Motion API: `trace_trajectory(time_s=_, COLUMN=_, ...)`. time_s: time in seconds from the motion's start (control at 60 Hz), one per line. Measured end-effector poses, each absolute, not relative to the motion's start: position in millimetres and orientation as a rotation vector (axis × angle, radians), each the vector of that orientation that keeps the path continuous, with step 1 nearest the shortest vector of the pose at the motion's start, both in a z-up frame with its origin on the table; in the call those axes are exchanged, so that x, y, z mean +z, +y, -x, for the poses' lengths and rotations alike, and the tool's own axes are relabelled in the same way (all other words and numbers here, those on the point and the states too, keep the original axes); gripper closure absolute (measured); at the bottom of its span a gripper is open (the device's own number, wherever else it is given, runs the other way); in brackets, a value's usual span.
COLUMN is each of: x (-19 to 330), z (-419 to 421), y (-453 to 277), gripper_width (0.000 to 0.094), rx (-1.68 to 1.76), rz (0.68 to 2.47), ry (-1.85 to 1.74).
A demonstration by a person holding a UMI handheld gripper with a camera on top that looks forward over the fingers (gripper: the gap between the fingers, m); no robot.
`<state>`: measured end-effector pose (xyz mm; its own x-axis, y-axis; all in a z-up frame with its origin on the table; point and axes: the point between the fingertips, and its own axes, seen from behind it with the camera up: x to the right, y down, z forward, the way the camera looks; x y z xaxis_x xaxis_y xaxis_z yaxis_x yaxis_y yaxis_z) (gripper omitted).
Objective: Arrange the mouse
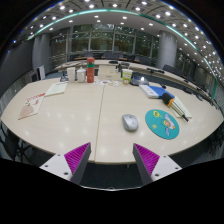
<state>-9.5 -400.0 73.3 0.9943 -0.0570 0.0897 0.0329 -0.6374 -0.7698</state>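
A: Fingers?

B: Gripper (111,158) was spread wide, nothing between the purple pads (77,155). It hung above the near edge of the pale table (70,120).

A: And the mouse?

B: Grey mouse (130,122) lay on bare tabletop, ahead of the fingers and well apart from them, closer to the right finger's line. Just beside it on the right sat a round teal mouse pad (162,123); mouse was off the pad, whether touching its rim I couldn't tell.

A: Farther out?

B: Papers (33,103) lay at the left. A red bottle (90,71) and other containers stood across the far side. A blue book (152,90) lay far right.
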Motion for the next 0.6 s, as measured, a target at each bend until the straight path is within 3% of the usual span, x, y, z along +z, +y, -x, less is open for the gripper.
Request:
trace_trajectory(time_s=0.367, x=5, z=-84, y=-252, gripper_width=0.0132, rx=-0.082, rz=2.244, ry=-0.012)
trace_trajectory(time_s=0.6, x=-13, z=-84, y=-220, gripper_width=0.0427, rx=-0.025, rz=2.240, ry=-0.053)
